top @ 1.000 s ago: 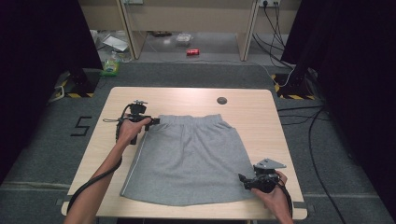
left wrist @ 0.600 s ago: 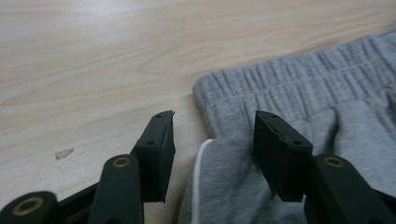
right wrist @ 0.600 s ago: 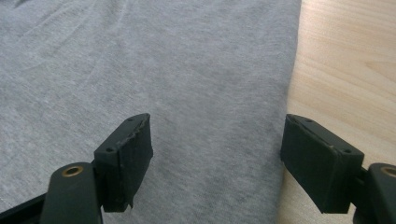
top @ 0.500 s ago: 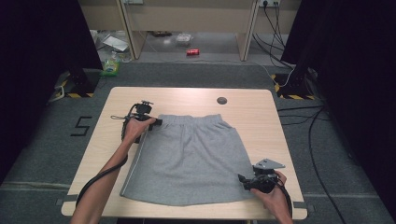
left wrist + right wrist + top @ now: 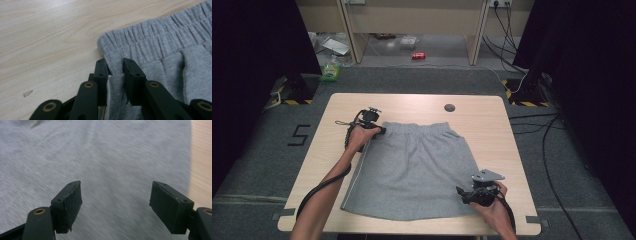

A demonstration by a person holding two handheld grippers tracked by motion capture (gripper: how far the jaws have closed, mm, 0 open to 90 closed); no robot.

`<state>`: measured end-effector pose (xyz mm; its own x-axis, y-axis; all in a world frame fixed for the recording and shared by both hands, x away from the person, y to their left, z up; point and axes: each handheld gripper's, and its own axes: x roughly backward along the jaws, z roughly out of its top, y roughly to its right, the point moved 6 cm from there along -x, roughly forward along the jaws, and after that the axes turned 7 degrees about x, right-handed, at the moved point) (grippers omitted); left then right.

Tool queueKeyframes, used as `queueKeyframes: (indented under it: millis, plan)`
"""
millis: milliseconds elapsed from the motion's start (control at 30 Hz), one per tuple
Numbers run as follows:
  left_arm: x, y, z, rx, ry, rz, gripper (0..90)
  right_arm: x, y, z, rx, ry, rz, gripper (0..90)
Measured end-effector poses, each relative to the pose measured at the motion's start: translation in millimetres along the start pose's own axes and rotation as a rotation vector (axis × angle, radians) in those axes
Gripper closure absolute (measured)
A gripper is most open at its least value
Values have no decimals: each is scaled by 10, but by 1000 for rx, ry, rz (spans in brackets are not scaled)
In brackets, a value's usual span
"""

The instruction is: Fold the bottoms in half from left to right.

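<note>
One table point(image 5: 422, 105), w/ grey shorts point(image 5: 412, 170) flat mid-table, long axis waistband far to hems near. Left gripper point(image 5: 114, 66) has just been closing, jaws pinched on the waistband corner; right gripper point(image 5: 115, 195) wide over the hem. Next: grab both layers, lift evenly.

We are seeing the shorts point(image 5: 412, 170) lying flat at the middle of the counter point(image 5: 512, 150), waistband toward twelve o'clock. The left tool point(image 5: 381, 131) is sitting at the waistband's ten o'clock corner point(image 5: 110, 50); the right tool point(image 5: 462, 192) is lying over the hem's four o'clock corner. A round disc point(image 5: 449, 107) is sitting at one o'clock, behind the shorts.
</note>
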<state>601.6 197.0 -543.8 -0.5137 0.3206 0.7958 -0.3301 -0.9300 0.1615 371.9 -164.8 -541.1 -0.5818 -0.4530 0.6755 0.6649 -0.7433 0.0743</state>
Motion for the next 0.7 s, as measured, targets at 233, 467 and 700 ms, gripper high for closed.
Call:
queueKeyframes:
  millis: [233, 467, 700]
  plan:
    - [-6, -19, 10, 11, -1, -8, 753, -180, -403, 306, 62, 32, 69, 266]
    - [-8, -17, 9, 9, 1, -7, 756, -400, -915, 664, 127, 68, 174, 276]
    - [-10, -15, 22, -5, -13, -5, 755, -691, -1473, 955, 207, 54, 281, 291]
